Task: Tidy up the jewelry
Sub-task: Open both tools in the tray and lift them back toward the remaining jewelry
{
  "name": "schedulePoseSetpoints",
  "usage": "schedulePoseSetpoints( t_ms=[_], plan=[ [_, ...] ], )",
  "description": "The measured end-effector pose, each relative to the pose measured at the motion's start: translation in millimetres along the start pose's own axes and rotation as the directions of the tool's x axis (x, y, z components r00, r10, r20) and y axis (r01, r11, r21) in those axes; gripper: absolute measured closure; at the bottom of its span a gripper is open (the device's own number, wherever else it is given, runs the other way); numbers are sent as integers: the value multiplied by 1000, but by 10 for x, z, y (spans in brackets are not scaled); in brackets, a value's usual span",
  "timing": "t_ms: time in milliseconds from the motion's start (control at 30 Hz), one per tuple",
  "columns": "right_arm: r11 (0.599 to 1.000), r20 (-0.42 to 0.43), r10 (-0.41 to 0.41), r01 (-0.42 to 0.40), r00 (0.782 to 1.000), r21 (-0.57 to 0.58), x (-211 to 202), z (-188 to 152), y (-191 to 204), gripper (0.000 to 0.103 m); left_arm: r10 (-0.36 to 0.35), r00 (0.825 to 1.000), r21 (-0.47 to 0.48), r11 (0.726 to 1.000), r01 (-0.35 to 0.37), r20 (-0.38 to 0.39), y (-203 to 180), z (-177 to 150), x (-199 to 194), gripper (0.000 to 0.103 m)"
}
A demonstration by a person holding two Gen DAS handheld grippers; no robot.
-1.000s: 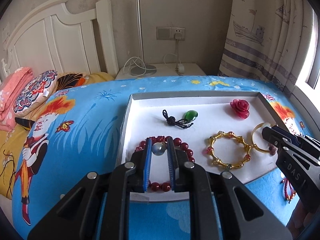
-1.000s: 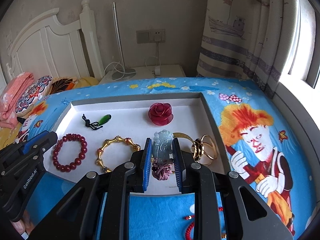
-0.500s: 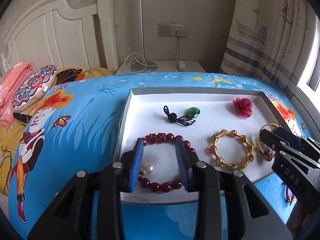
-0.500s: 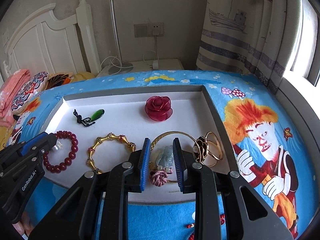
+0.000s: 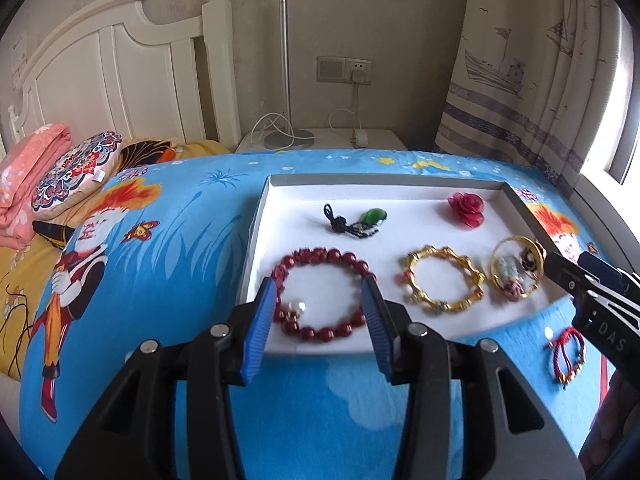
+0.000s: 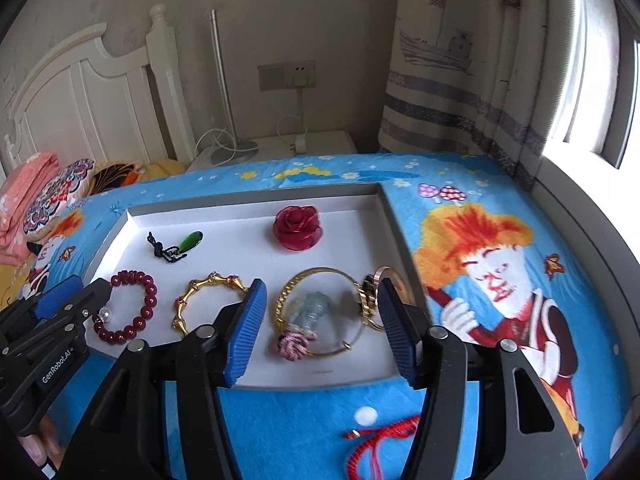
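Note:
A white tray [image 5: 260, 216] [image 6: 384, 208] lies on the blue bedspread. In it are a dark red bead bracelet [image 5: 320, 294] [image 6: 128, 306] with a pearl earring [image 5: 295, 308] inside its ring, a gold link bracelet [image 5: 442, 278] [image 6: 208, 300], a thin gold bangle [image 6: 320, 312] around a pale jade pendant with a pink knot [image 6: 308, 322], a gold ring [image 6: 374, 296], a green pendant on black cord [image 5: 360, 220] and a red fabric rose [image 6: 298, 226]. My left gripper [image 5: 320, 312] hangs over the bead bracelet, jaws opening, nothing pressed. My right gripper [image 6: 322, 320] straddles the jade pendant, jaws opening, pads clear of it.
A red cord bracelet [image 5: 566, 354] [image 6: 380, 440] lies on the bedspread just outside the tray's near right corner. Pillows [image 5: 68, 176] and a white headboard [image 5: 120, 92] are at the left. A nightstand with a lamp base [image 5: 288, 138] and a curtain [image 5: 520, 80] stand behind.
Both grippers opened. The left let the pearl earring drop inside the bead bracelet and drew back. The right set the jade pendant down inside the gold bangle and released it.

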State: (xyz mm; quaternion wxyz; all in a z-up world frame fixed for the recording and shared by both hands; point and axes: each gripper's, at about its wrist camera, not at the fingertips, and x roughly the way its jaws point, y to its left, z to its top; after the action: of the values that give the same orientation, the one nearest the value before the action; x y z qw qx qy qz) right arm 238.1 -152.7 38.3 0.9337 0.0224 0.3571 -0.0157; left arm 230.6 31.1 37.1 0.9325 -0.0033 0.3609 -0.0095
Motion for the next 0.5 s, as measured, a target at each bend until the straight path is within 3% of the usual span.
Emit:
schedulePoseSetpoints(
  t_ms=[500],
  plan=[
    [1000, -15, -31, 31, 999, 5, -437, -482, -327, 46, -39, 998, 31, 999, 40, -46, -147, -628, -485, 58]
  ],
)
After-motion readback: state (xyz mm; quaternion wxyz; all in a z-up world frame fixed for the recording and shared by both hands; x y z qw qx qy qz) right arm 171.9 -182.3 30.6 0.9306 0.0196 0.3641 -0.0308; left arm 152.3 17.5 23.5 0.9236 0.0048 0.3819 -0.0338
